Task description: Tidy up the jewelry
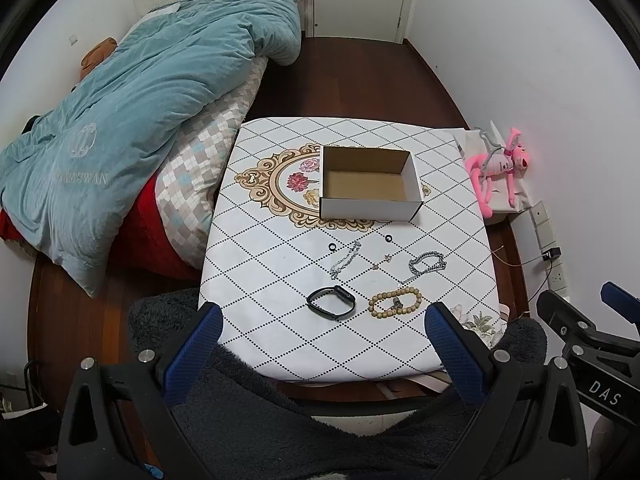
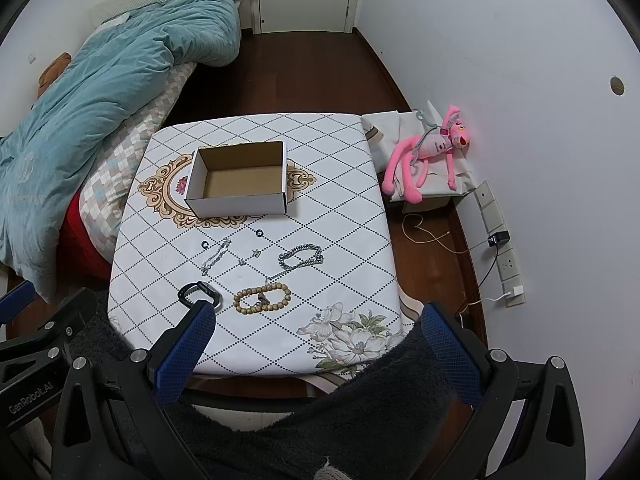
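An open empty cardboard box (image 1: 370, 184) (image 2: 239, 185) stands on the patterned table (image 1: 280, 340) (image 2: 340, 232). In front of it lie a black smart band (image 1: 331, 302) (image 2: 200, 294), a wooden bead bracelet (image 1: 395, 300) (image 2: 262, 300), a silver chain bracelet (image 1: 427, 263) (image 2: 301, 258), a thin silver chain (image 1: 345, 260) (image 2: 216, 255), two black rings (image 1: 332, 246) (image 1: 389, 237) and small earrings (image 1: 381, 262). My left gripper (image 1: 324, 320) is open and empty, at the table's near edge. My right gripper (image 2: 318, 320) is open and empty, its left finger (image 2: 184, 352) partly covers the band.
A bed with a blue duvet (image 1: 140, 112) stands left of the table. A pink plush toy (image 1: 500, 164) (image 2: 428, 156) lies on a box to the right by the wall, with wall sockets and cables (image 2: 496, 240). A dark fluffy cloth (image 1: 280, 420) lies below the grippers.
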The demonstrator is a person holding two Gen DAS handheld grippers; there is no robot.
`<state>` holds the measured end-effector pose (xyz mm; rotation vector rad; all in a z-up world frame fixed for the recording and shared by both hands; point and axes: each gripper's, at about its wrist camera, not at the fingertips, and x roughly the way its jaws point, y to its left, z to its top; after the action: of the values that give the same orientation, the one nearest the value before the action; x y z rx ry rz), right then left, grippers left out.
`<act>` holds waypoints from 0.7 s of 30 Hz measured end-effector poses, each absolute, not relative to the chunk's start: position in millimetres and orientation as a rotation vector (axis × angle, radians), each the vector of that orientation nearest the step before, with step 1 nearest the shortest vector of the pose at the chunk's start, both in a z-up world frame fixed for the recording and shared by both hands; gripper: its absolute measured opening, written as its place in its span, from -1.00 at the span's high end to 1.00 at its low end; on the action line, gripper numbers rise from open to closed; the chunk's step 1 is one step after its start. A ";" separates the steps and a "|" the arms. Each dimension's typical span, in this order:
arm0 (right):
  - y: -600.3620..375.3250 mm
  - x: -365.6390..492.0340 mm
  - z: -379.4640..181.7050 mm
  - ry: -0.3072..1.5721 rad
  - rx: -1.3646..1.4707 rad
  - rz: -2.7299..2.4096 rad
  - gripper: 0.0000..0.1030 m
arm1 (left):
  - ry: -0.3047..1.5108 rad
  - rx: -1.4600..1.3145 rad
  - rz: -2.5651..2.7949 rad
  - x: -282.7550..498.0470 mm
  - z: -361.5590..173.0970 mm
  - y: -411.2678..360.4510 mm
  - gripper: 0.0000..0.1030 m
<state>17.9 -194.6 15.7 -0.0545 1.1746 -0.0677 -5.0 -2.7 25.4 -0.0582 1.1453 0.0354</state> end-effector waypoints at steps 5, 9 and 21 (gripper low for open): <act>-197.5 18.6 16.1 1.166 -0.047 -0.073 -1.00 | 1.140 -0.064 0.026 -2.4 23.2 -5.2 -1.00; -203.3 25.0 12.3 1.163 -0.038 -0.088 -1.00 | 1.133 -0.047 0.045 10.0 9.5 -7.7 -1.00; -214.8 90.9 -90.9 1.285 0.009 -0.122 -1.00 | 1.255 0.014 0.113 67.6 -109.0 12.2 -0.99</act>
<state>90.9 -214.8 -90.9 0.0094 1.2853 -0.1223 67.6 12.2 -109.0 0.0136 1.2552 0.1131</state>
